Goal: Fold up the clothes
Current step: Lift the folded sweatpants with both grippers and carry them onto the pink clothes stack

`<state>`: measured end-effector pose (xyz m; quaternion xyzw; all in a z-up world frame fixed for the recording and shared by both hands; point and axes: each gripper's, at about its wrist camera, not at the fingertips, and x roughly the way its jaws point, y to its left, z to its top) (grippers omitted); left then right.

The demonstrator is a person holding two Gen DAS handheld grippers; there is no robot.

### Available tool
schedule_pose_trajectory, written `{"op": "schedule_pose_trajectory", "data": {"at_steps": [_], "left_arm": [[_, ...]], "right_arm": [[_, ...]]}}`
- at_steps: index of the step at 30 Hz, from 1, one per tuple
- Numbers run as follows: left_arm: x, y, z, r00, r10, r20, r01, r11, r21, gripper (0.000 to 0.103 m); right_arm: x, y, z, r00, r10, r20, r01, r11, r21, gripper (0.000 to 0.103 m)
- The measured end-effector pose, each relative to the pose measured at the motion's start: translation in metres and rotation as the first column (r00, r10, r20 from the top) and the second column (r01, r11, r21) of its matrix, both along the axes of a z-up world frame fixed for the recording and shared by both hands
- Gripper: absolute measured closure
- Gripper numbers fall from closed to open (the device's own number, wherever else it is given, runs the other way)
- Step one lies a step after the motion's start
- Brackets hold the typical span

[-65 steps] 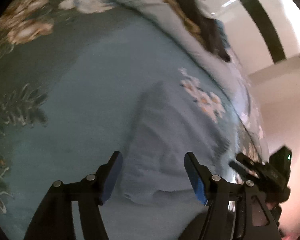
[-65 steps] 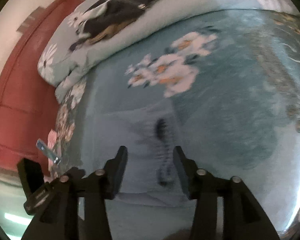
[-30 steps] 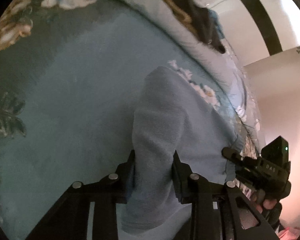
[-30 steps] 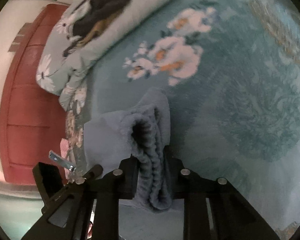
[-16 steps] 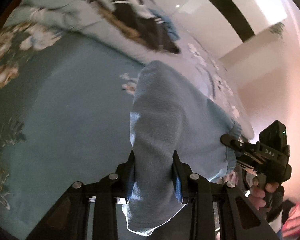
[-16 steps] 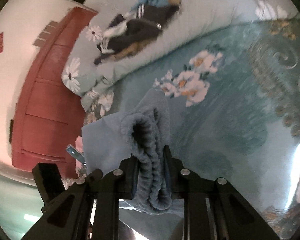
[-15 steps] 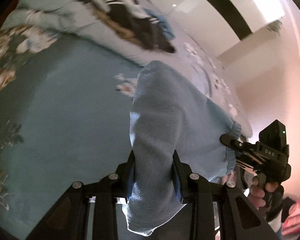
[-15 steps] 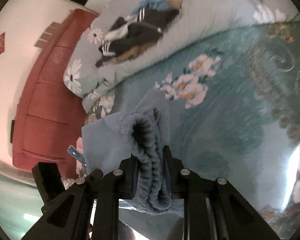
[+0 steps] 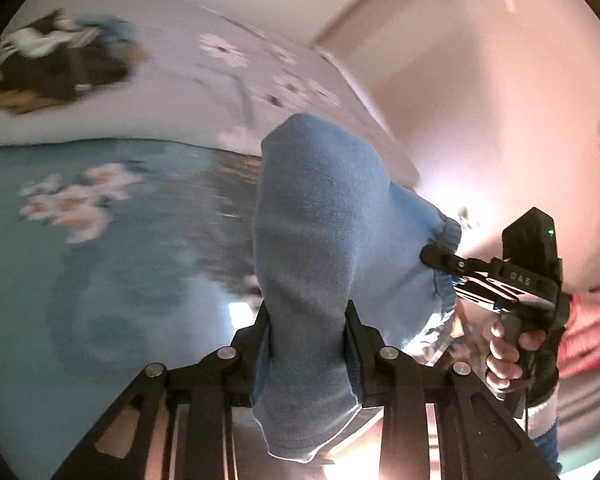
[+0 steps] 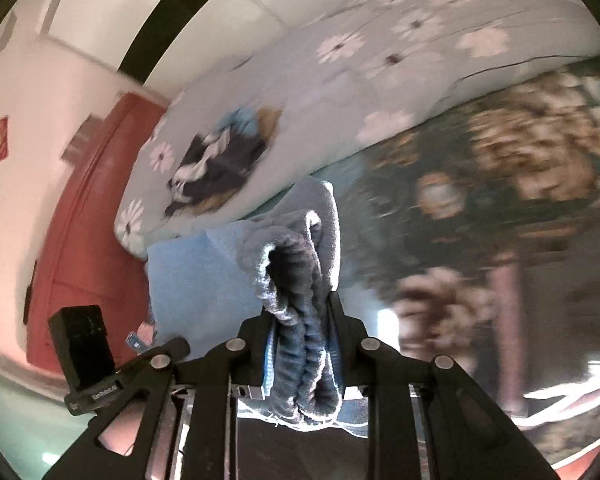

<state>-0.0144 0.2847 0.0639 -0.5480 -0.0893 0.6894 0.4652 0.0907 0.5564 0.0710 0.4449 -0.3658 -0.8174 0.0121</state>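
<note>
A blue fleece garment [image 9: 316,216] hangs lifted above the bed, stretched between both grippers. My left gripper [image 9: 306,336] is shut on one bunched edge of it, the cloth rising out of the jaws. My right gripper [image 10: 300,320] is shut on the garment's ribbed elastic band [image 10: 296,280], which is folded thick between the jaws. In the left wrist view the right gripper [image 9: 432,256] shows at the right, pinching the far side, with a hand [image 9: 504,348] on its handle. The left gripper's body [image 10: 84,344] appears at lower left in the right wrist view.
A teal flowered bedspread [image 9: 80,208] lies below. A pale daisy-print duvet [image 10: 380,60] is heaped at the head, with a pile of dark and striped clothes [image 10: 220,160] on it. A red wooden cabinet [image 10: 84,216] stands beside the bed. A pink cloth [image 9: 592,328] is at far right.
Both grippers went from open over the flat garment to shut on it, then rose and tilted up. The garment is off the bedspread and hangs between them.
</note>
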Motion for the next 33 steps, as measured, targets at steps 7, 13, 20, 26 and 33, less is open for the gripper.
{"op": "schedule_pose_trajectory", "data": {"at_steps": [7,13,20,26,33], "left_arm": [[0.048,0.121,-0.002,0.983,-0.176,0.057,0.176,0.984,0.007,0.069],[0.084,0.194,-0.012,0.96,-0.269,0.076,0.273,0.961,-0.041,0.069],[0.099,0.243,-0.033,0.96,-0.264,0.092,0.273,0.956,-0.107,0.069],[0.095,0.251,-0.075,0.966,-0.217,0.139,0.24,0.954,-0.177,0.067],[0.091,0.244,-0.093,0.964,-0.225,0.138,0.249,0.949,-0.191,0.058]], "right_arm": [[0.074,0.109,0.009,0.989,-0.124,0.081,0.121,0.992,0.04,0.08],[0.114,0.167,0.003,0.975,-0.168,0.142,0.154,0.982,0.105,0.079],[0.123,0.214,-0.012,0.965,-0.199,0.169,0.175,0.974,0.144,0.079],[0.114,0.222,-0.06,0.954,-0.189,0.233,0.161,0.978,0.133,0.079],[0.114,0.231,-0.101,0.945,-0.21,0.25,0.194,0.977,0.089,0.077]]}}
